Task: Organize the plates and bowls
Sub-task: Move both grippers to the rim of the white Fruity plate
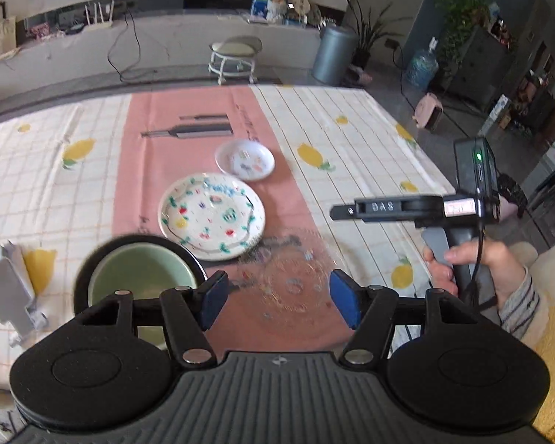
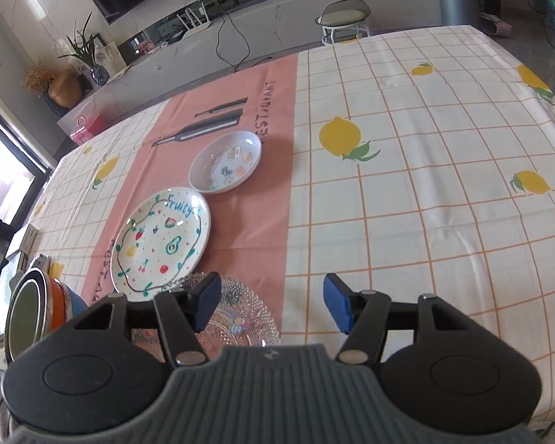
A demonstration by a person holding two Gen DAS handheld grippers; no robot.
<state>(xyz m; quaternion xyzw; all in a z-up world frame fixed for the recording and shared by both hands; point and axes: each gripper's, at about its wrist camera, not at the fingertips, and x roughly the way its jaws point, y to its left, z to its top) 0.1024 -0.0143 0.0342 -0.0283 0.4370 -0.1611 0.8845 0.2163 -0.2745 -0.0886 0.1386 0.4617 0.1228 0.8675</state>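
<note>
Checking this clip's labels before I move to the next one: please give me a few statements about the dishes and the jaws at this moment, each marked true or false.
1. The Fruity plate lies flat on the pink strip of the tablecloth. True.
2. The small white dish is stacked on the Fruity plate. False: it sits beside it, on the cloth.
3. The right gripper grips the clear glass plate. False: its jaws stand open and empty.
4. The left gripper holds nothing. True.
5. The green-lined bowl is upside down. False: it stands upright.

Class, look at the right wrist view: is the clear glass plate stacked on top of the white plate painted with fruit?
No, the clear glass plate lies on the pink cloth strip next to the white fruit-painted plate, not on it.
</note>
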